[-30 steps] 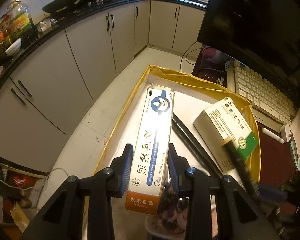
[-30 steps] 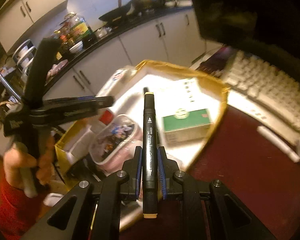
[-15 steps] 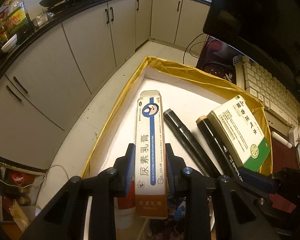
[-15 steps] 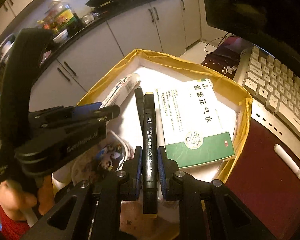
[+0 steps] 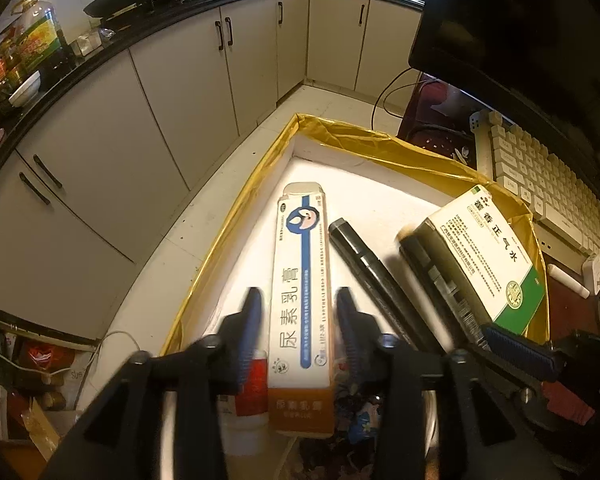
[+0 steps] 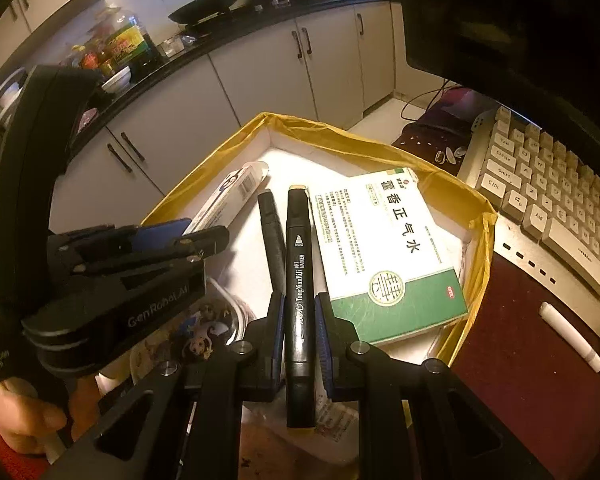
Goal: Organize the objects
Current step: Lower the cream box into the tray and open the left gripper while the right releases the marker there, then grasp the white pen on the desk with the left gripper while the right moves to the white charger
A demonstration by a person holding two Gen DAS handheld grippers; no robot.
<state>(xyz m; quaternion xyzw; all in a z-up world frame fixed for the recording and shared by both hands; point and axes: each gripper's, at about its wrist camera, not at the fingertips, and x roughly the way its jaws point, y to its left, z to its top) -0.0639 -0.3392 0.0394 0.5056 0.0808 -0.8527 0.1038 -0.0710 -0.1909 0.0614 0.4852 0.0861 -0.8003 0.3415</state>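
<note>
Left wrist: left gripper (image 5: 296, 312) opening (blurred), ointment box (image 5: 302, 280) seemingly released | right gripper (image 6: 298, 320) clamps marker (image 6: 299, 280)

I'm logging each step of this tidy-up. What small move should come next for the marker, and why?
Probably open the right hand-held gripper: it is shut on the black marker, which lies over the gold-lined box beside another marker and the green-and-white carton.

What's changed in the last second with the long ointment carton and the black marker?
The left claw lowered the long white-and-blue ointment carton into the gold-rimmed white box and has just been opening; the carton sits between its loose pads. The right claw brought its black marker down into the box, still clamped. The green-and-white medicine box stayed put.
</note>
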